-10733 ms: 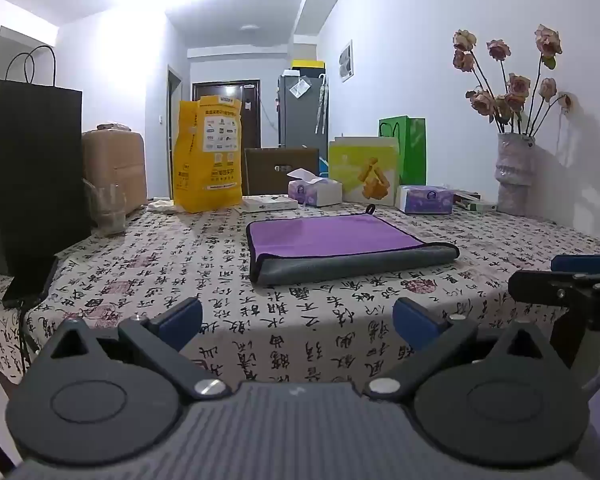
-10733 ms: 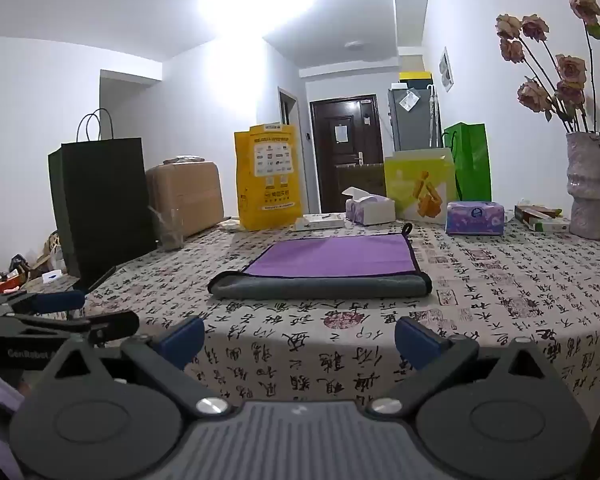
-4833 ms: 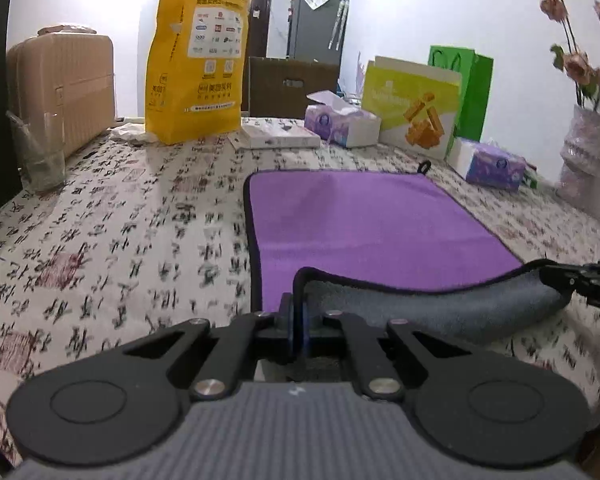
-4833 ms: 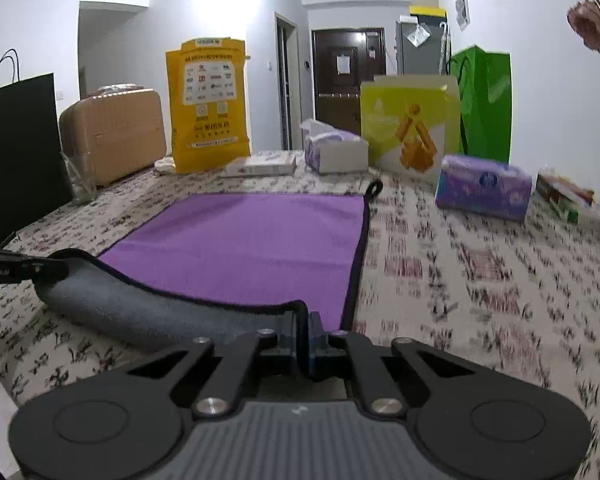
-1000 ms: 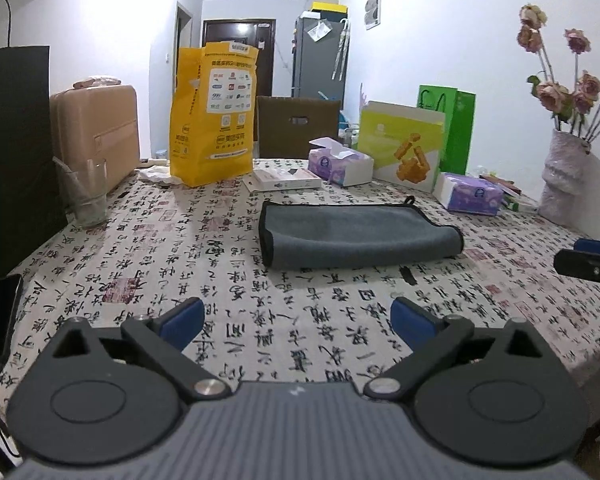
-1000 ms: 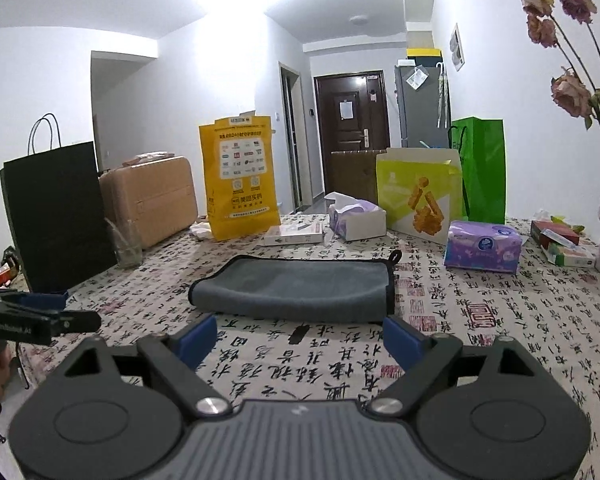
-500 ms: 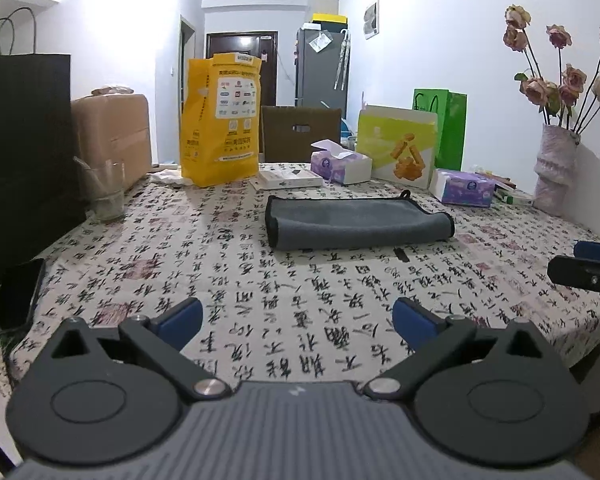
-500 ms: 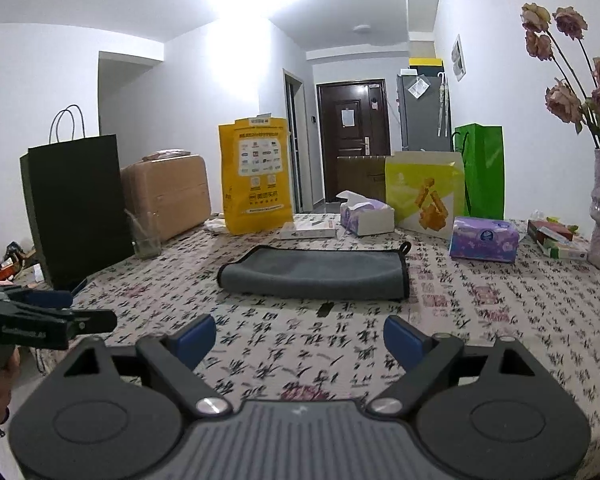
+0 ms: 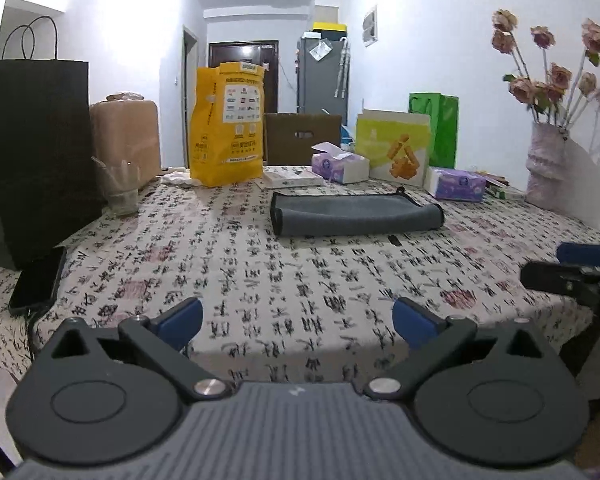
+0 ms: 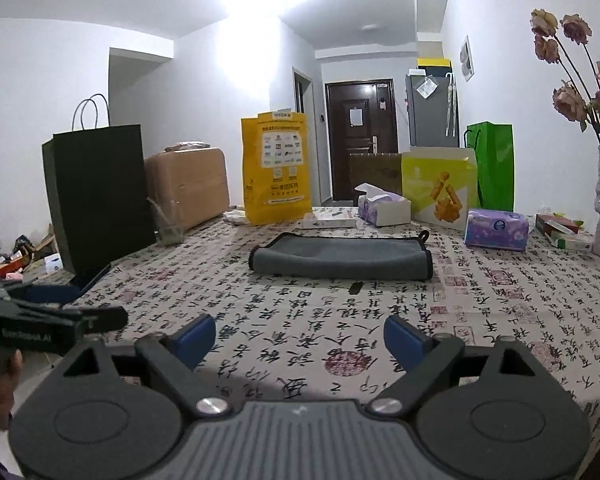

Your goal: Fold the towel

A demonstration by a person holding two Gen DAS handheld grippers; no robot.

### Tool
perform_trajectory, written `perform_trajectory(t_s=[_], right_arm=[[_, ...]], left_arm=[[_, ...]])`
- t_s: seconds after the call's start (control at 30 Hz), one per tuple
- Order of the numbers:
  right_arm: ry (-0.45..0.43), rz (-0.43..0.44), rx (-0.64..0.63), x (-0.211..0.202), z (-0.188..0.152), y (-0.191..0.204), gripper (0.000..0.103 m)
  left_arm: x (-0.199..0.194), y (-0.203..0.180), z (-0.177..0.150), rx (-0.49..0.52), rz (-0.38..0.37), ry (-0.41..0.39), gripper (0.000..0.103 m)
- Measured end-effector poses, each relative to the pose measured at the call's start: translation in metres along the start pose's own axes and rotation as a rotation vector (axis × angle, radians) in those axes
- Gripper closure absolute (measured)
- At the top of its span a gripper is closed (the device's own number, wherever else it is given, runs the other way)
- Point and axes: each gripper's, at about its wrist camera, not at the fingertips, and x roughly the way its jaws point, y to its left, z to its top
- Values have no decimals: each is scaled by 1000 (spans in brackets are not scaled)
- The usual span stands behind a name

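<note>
Your left gripper (image 9: 296, 320) and right gripper (image 10: 299, 336) both hang released at the near table edge, jaws wide apart. Its side reads "GenRobot.AI". The grey folded microfibre towel (image 9: 356, 214) with black trim lies flat mid-table on the calligraphy-printed tablecloth (image 9: 260, 280), grey side up, before the tall yellow printed bag (image 10: 275, 172).

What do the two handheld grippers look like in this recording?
Both match: the left gripper and right gripper have black linkage arms with silver pivot screws, round black discs, a ribbed grey body and blue finger pads. White lettering marks the left one's side.
</note>
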Motion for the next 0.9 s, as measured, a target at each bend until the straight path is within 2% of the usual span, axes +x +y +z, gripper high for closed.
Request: perform_trajectory(t_s=[0.2, 0.5, 0.77, 0.9], right_arm=[[-28, -1, -20, -12, -10, 14, 12], [-41, -30, 24, -33, -24, 15, 12], [5, -14, 45, -43, -38, 18, 12], [1, -10, 27, -50, -42, 24, 12]], left_arm=[[-9, -6, -11, -2, -5, 9, 0], [-19, -7, -26, -23, -4, 18, 0], [-29, -8, -35, -24, -23, 11, 0], [-33, -9, -39, -19, -29, 16, 0]])
